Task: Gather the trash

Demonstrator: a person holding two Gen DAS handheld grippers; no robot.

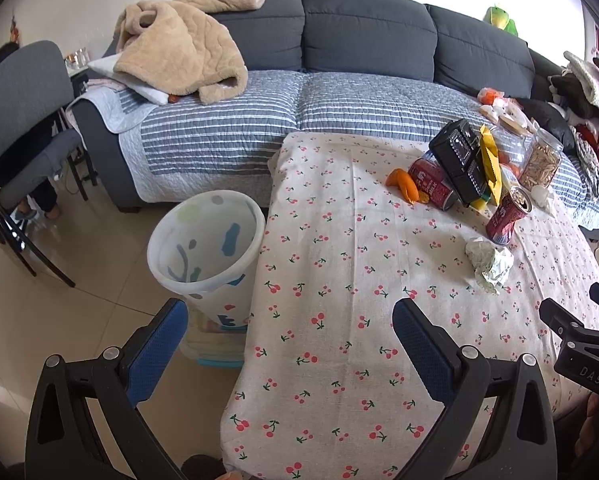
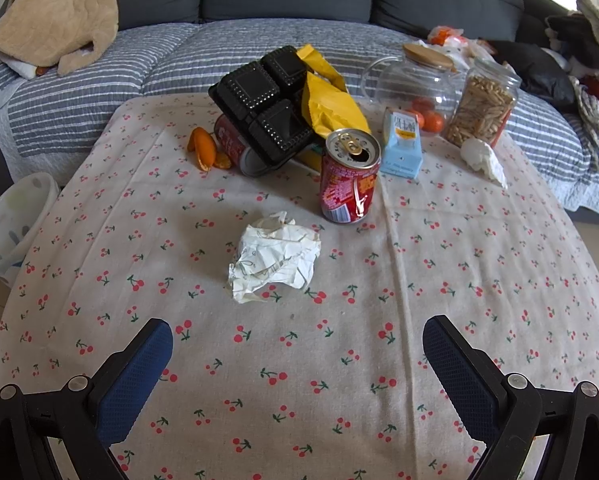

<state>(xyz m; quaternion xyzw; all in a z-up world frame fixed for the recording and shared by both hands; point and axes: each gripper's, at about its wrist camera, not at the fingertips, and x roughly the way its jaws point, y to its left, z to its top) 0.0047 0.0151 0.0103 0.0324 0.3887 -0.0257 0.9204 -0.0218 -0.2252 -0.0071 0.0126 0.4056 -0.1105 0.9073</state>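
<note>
Right hand-held gripper [image 2: 297,354] spread wide, empty, above the cherry-print counter [image 2: 479,280]. Crumpled paper [image 2: 273,258] just ahead between its fingers' line, lying on the cloth. Upright opened red can [image 2: 349,176] just behind the paper. Farther back: tipped red can [image 2: 231,144] under black tray [image 2: 265,100], orange peel [image 2: 203,148], yellow bag [image 2: 331,100]. Left hand-held gripper [image 1: 291,344] also wide, empty, over counter edge; white bin [image 1: 207,248] on floor beside the counter.
</note>
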